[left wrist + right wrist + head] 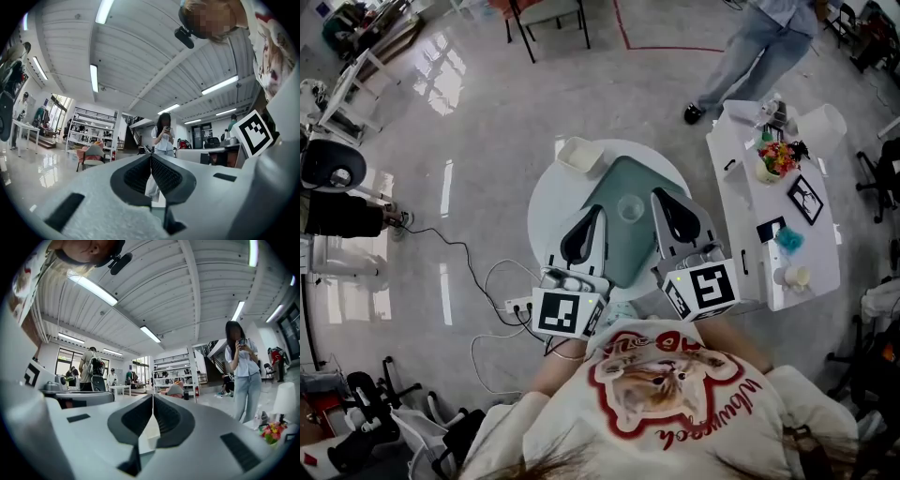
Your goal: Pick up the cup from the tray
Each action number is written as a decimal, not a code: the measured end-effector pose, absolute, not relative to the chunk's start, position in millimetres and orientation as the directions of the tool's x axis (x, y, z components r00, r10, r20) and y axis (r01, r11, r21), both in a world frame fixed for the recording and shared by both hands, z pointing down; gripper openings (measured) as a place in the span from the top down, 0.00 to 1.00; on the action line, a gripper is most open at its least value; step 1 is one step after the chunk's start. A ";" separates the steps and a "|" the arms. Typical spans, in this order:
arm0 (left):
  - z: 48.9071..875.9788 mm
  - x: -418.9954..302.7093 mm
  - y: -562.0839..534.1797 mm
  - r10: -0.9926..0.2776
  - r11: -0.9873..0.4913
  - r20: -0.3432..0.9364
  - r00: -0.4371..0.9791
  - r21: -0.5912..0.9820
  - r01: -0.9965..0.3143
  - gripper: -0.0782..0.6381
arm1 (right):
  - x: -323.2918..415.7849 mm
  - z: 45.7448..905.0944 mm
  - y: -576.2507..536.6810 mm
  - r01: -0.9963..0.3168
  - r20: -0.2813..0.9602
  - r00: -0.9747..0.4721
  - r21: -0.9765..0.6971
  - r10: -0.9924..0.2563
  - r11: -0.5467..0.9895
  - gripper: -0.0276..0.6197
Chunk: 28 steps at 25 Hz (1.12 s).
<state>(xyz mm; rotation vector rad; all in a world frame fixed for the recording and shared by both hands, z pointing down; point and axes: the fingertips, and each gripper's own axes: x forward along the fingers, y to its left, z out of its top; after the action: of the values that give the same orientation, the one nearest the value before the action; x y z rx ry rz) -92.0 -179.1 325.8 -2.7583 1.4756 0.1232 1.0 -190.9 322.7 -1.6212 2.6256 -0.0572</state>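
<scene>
Power strip [517,304] with white cable on the grey floor, at the far left, well apart from the work. Round table [542,202], white, bearing a small white box [578,155] near its far rim. Left gripper [597,212], held level over the near left part of the table; its own view showed the two dark jaws meeting at the tips with nothing between them, so clenched and empty. Tray [628,255], green, lying across the middle of the round table. Cup [630,208], clear, upright on the tray's far half, between the tips of the two tools and touched by neither. Right gripper [662,197], level over the tray's right edge, jaws likewise pressed together on nothing. Side table [741,202], white, to the right, carrying a pot of flowers [778,155] and small sundries; a person stood beyond it. Step in hand, as judged: the approach, with no grasp yet begun and the cup yet to leave the tray. Next move, as judged, called for one tool to part its jaws wide enough for the cup, come in around its wall at a level that would not tip it, close, then lift it straight clear of the tray.
</scene>
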 end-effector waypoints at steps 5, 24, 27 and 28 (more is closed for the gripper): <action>326.3 -96.6 -200.1 -0.808 -0.587 -0.077 0.584 0.032 -0.809 0.87 | -8.4 323.6 -206.1 -0.901 -0.024 -0.430 -0.050 -0.903 0.431 0.92; 333.5 -83.4 -216.3 -0.821 -0.571 -0.053 0.568 0.053 -0.819 0.87 | 1.6 327.5 -223.1 -0.873 -0.042 -0.483 -0.049 -0.875 0.485 0.92; 338.1 -86.8 -215.6 -0.828 -0.560 -0.040 0.559 0.060 -0.826 0.87 | 2.3 336.1 -220.5 -0.866 -0.035 -0.496 -0.051 -0.868 0.497 0.92; 339.3 -87.6 -215.7 -0.830 -0.558 -0.037 0.556 0.061 -0.828 0.87 | 2.5 339.4 -219.4 -0.863 -0.031 -0.501 -0.051 -0.865 0.502 0.92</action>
<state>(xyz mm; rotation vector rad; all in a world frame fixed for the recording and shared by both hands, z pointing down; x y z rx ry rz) -87.6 -215.7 339.3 -2.8033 1.4937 0.0971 2.5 -219.4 339.4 -1.5418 2.6769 -0.0450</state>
